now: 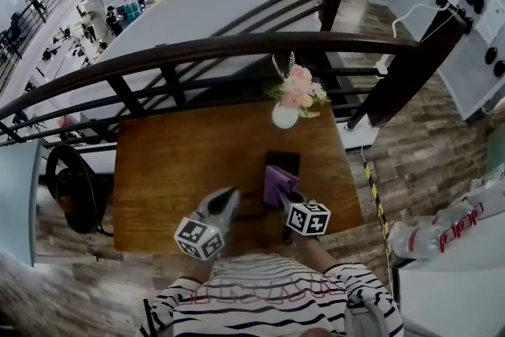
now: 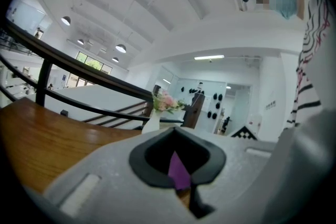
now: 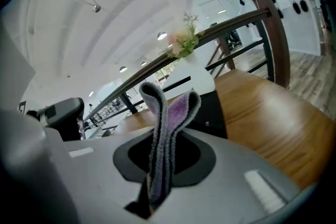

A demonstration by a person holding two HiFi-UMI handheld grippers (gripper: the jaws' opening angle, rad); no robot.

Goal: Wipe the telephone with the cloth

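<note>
Right gripper [image 1: 289, 198] was clamped on the folded purple cloth [image 1: 278, 183]; in the right gripper view the cloth [image 3: 166, 128] stood up out of the closed jaws; the dark telephone [image 1: 282, 160] lay flat on the wooden table [image 1: 173, 170], just beyond the cloth and near the table's middle; cloth-to-telephone contact could not be judged; left gripper [image 1: 224, 206] sat beside the right one, jaws together, nothing between them; a white vase [image 1: 285, 116] of pink flowers stood at the far edge by the railing [image 1: 197, 51].

left gripper [image 1: 223, 205] held low and tilted forward, jaws pressed together. right gripper [image 1: 290, 200] just beside it, jaws pinching the purple cloth [image 3: 164, 128].
</note>
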